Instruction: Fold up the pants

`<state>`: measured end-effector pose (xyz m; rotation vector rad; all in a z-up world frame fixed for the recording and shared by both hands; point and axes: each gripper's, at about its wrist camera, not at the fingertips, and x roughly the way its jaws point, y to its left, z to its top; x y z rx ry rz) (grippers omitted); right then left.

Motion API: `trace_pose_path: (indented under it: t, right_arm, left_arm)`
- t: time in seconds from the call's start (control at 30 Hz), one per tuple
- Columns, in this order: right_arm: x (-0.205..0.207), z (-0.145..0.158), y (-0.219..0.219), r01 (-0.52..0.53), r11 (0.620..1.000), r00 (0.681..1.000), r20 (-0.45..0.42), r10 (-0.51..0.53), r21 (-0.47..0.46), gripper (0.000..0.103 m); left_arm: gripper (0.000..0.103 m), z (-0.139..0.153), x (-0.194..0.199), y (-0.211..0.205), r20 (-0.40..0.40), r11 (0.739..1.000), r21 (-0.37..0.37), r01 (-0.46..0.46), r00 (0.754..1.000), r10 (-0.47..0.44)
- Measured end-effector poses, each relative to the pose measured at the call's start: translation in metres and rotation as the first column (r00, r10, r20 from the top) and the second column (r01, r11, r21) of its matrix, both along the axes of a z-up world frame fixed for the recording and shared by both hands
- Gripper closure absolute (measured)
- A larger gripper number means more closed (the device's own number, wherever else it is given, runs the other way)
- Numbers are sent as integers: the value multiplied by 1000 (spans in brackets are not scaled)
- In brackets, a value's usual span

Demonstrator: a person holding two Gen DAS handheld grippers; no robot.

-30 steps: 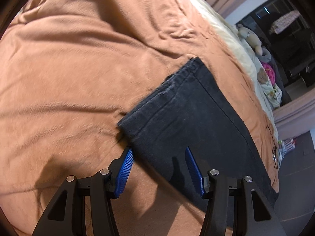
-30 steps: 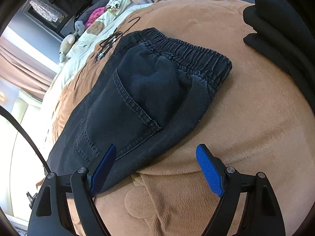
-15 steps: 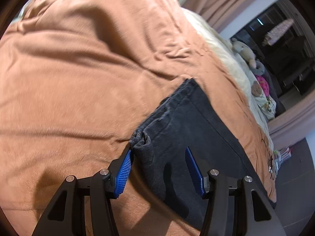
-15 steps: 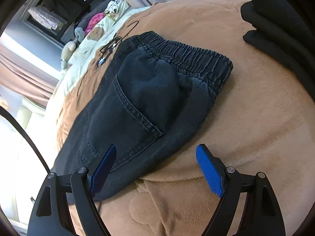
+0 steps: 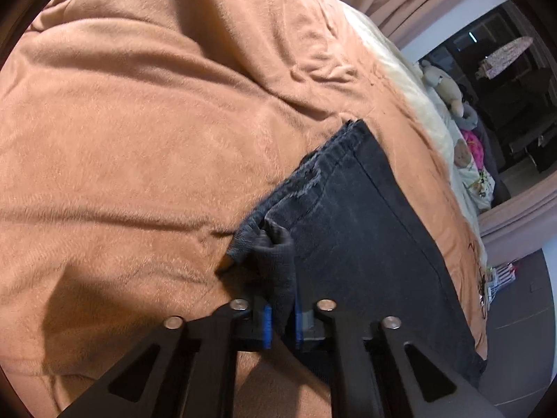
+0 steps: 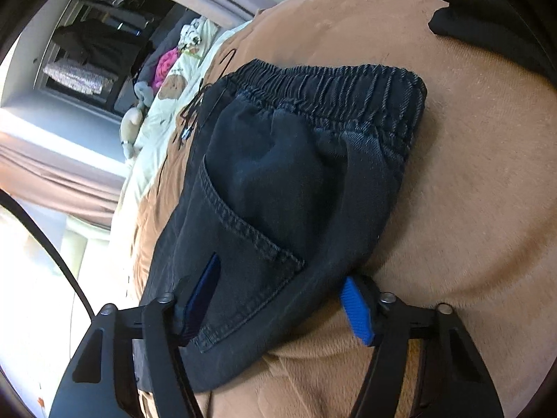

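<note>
L gripper (image 5: 281,320) closing on pants (image 5: 365,230) hem corner.

The pants (image 6: 285,188) are matt black denim with a ribbed elastic waistband. The blanket (image 5: 146,146) is soft, fuzzy orange-brown fleece. The tongs (image 6: 278,306) are matt black plastic with ridged blue pads.

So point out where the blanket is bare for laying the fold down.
Bare blanket spreads wide beyond the pants' hem, up to the creases. A smaller bare stretch lies between the waistband and the black pile. Crowded: the strip by the cables and soft toys.
</note>
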<state>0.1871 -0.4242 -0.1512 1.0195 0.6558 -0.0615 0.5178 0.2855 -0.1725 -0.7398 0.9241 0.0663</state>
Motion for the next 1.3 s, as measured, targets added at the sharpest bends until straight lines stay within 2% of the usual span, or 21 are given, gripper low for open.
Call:
trace_pose_path:
  t: [0.07, 0.1, 0.13, 0.2, 0.37, 0.57, 0.7, 0.87, 1.3]
  right_arm:
    - [2, -5, -2, 12, 1000, 1000, -17, -11, 8, 67]
    - [2, -8, -5, 24, 1000, 999, -32, -24, 14, 87]
    - [2, -11, -10, 40, 999, 998, -44, -39, 25, 100]
    - [-3, -7, -15, 59, 997, 998, -11, -59, 39, 103]
    - [-16, 30, -3, 57, 998, 995, 83, -54, -31, 103]
    - [-36, 62, 8, 46, 998, 984, 174, -37, -52, 103]
    - [-55, 68, 9, 45, 998, 980, 198, -35, -50, 103]
    - [-73, 58, 0, 42, 999, 977, 210, -34, -33, 103]
    - [-120, 47, -12, 16, 1000, 973, 230, -11, -17, 103]
  left_arm:
    - [98, 2, 1, -1, 1, 1000, 13, 2, 1000, -2]
    - [98, 3, 2, -1, 2, 1000, 18, -1, 1000, 1]
    - [98, 4, 1, -1, 4, 1000, 23, -11, 1000, 10]
    - [99, 8, 1, -1, 9, 999, 20, -28, 1000, 28]
    - [99, 37, 1, -4, 62, 999, 36, -28, 998, 26]
    - [99, 74, -7, -4, 109, 999, 36, -22, 994, 18]
    - [99, 91, -19, -1, 131, 999, 32, -26, 991, 21]
    - [99, 103, -42, 7, 143, 999, 24, -26, 989, 23]
    - [99, 103, -135, 28, 144, 998, -18, -63, 988, 65]
